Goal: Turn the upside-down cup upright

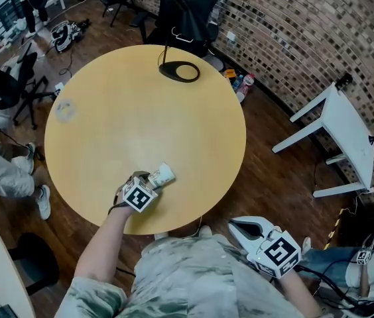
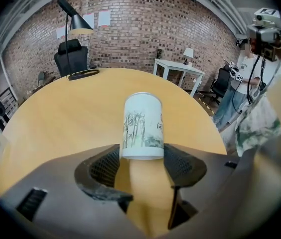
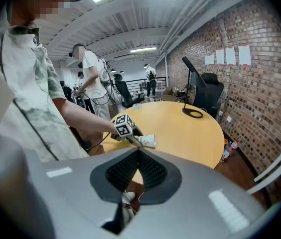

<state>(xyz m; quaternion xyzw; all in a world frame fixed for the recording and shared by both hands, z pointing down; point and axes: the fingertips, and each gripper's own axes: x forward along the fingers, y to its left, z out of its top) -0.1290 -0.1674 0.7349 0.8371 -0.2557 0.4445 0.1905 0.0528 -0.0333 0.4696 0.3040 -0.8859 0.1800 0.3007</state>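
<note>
My left gripper (image 1: 150, 182) grasps the cup (image 1: 163, 175), tilted over the near surface (image 1: 140, 111); my right gripper (image 1: 240, 228) hangs clenched, empty.

Worktop (image 1: 140, 111): round, pale yellow wood, standing on dark plank floor (image 1: 273, 197). Carries: black ring-shaped lamp base (image 1: 168, 70) at far edge; small clear tumbler (image 1: 64, 110) near left edge; white printed cup (image 1: 161, 175) near front edge, tilted, contact with surface unclear.

white cup (image 2: 142, 126) with dark tree print, tipped sideways, one end between jaws of left gripper (image 2: 143, 154)
</note>
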